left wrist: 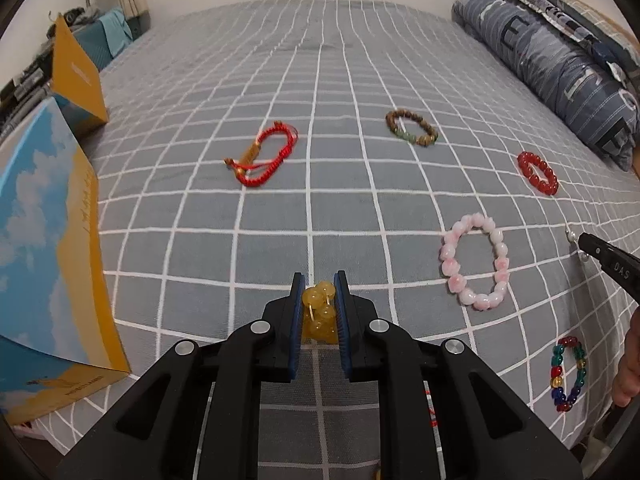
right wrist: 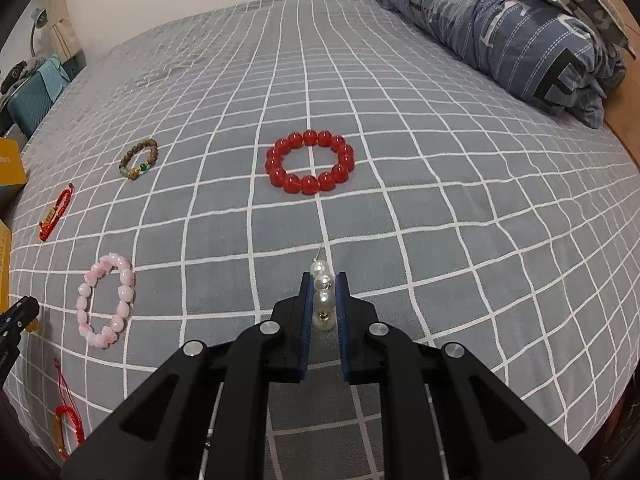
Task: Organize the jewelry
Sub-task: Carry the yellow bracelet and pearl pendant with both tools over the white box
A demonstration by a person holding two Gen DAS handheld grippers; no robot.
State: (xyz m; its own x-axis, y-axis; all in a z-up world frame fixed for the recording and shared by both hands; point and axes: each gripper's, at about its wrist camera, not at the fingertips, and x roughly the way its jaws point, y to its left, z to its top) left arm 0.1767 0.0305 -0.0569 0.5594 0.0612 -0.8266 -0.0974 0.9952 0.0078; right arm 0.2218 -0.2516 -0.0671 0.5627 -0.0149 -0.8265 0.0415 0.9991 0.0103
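My left gripper (left wrist: 319,280) is shut on a yellow bead bracelet (left wrist: 318,312), just above the grey checked bedsheet (left wrist: 320,216). My right gripper (right wrist: 324,278) is shut on a white pearl bracelet (right wrist: 323,296); it also shows at the right edge of the left wrist view (left wrist: 584,240). Loose on the sheet lie a red cord bracelet (left wrist: 264,156), a brown wooden bead bracelet (left wrist: 412,126), a red bead bracelet (right wrist: 310,162), a pink bead bracelet (left wrist: 476,262) and a multicolour bead bracelet (left wrist: 568,374). Another red cord bracelet (right wrist: 66,424) lies at the lower left of the right wrist view.
An open blue-and-yellow box (left wrist: 52,240) stands at the bed's left edge, with a second yellow box (left wrist: 78,72) behind it. A folded blue quilt (right wrist: 520,28) lies along the right side. Cluttered furniture (left wrist: 24,80) stands beyond the left edge.
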